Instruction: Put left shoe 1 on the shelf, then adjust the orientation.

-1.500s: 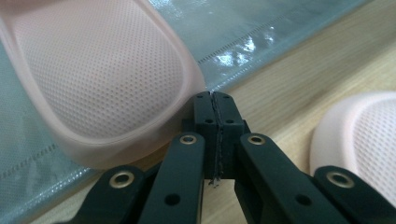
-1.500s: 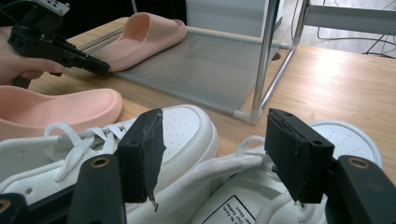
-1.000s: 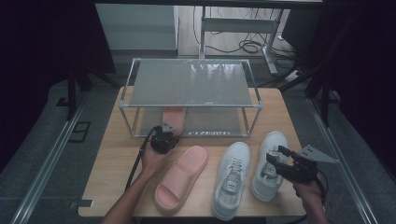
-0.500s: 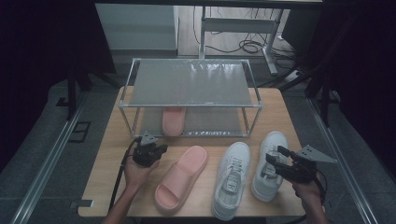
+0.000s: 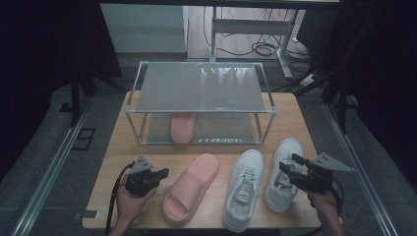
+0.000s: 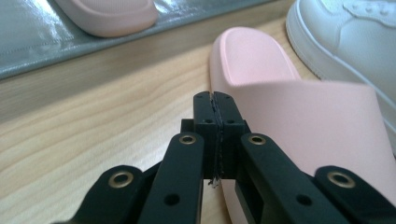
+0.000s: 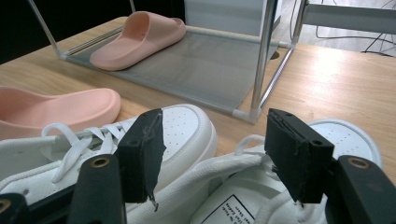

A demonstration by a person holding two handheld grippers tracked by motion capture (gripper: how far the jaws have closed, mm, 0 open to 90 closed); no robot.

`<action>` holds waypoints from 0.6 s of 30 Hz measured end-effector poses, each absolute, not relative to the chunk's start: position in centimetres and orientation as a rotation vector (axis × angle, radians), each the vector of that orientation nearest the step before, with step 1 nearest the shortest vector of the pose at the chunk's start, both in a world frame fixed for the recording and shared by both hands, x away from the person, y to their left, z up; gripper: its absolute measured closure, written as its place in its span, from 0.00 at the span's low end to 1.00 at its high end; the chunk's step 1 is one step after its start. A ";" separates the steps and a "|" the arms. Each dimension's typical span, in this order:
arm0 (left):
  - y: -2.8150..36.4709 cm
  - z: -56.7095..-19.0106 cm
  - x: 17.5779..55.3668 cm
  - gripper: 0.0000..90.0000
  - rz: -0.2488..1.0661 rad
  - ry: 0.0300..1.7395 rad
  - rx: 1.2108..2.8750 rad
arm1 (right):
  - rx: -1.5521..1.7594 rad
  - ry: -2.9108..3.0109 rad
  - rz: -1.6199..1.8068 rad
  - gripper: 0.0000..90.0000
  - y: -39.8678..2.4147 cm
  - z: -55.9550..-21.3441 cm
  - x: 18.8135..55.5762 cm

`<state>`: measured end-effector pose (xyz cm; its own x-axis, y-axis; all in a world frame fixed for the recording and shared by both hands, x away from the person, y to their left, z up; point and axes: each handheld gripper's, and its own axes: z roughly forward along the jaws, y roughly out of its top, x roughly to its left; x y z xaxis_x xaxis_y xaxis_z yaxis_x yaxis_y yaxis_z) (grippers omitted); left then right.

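Beside slipper (image 5: 191,188), left gripper (image 5: 160,174) (withdrawn)

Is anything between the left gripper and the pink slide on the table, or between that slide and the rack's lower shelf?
Nothing visible. The left gripper, jaws shut, sits just left of the pink slide with bare table between. The lower shelf already holds the other pink slide at its left; the space beside it looks free.
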<state>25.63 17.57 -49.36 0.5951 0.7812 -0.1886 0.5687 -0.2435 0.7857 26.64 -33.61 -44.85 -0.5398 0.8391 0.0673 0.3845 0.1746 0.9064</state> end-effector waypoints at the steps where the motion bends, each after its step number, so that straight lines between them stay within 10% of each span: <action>1: 17.6 -49.3 25.4 0.99 0.301 1.073 1.935 | 1.149 2.005 1.338 0.42 -33.5 -44.9 26.7; 18: 17.8 -48.9 22.4 0.99 0.227 1.030 1.916 | 1.146 2.003 1.344 0.42 -33.6 -44.8 26.5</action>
